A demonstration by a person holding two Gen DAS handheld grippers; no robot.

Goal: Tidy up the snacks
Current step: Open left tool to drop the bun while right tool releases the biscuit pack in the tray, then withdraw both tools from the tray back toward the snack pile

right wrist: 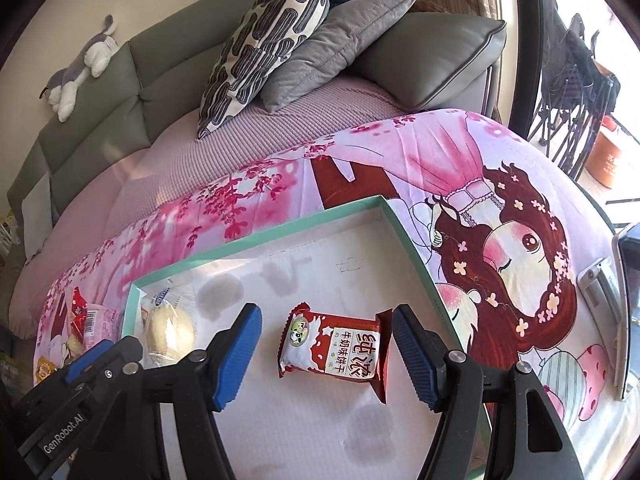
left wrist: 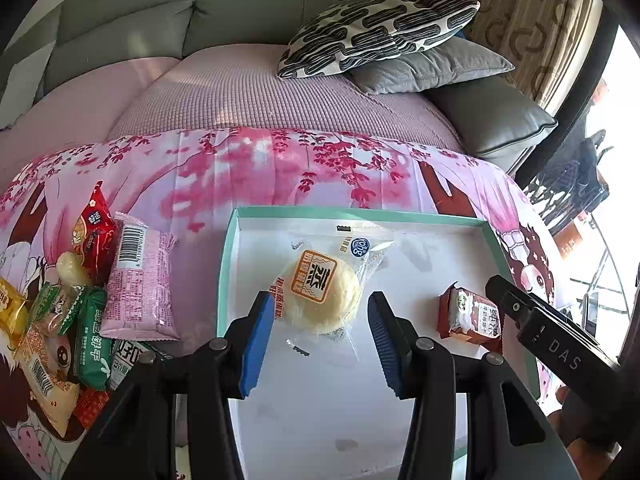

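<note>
A teal-rimmed tray (left wrist: 230,248) with a white floor lies on the pink printed cloth. On its floor rests a round pale pastry (left wrist: 324,292) in a clear wrapper, and my left gripper (left wrist: 320,304) hangs above it, open, its blue pads (left wrist: 258,340) clear of the wrapper on both sides. A red biscuit packet (right wrist: 334,354) lies flat further right in the tray (right wrist: 256,240). My right gripper (right wrist: 326,314) is open over it, pads (right wrist: 236,356) either side without pressing. The right wrist view also catches the pastry (right wrist: 168,332) and the left gripper (right wrist: 92,360); the left wrist view catches the packet (left wrist: 470,316).
Loose snacks lie in a pile left of the tray: a pink packet (left wrist: 140,280), a red one (left wrist: 92,232), a green one (left wrist: 92,340) and others. Behind is a grey sofa (left wrist: 140,20) with cushions (left wrist: 376,32). A grey device (right wrist: 616,308) sits at the cloth's right edge.
</note>
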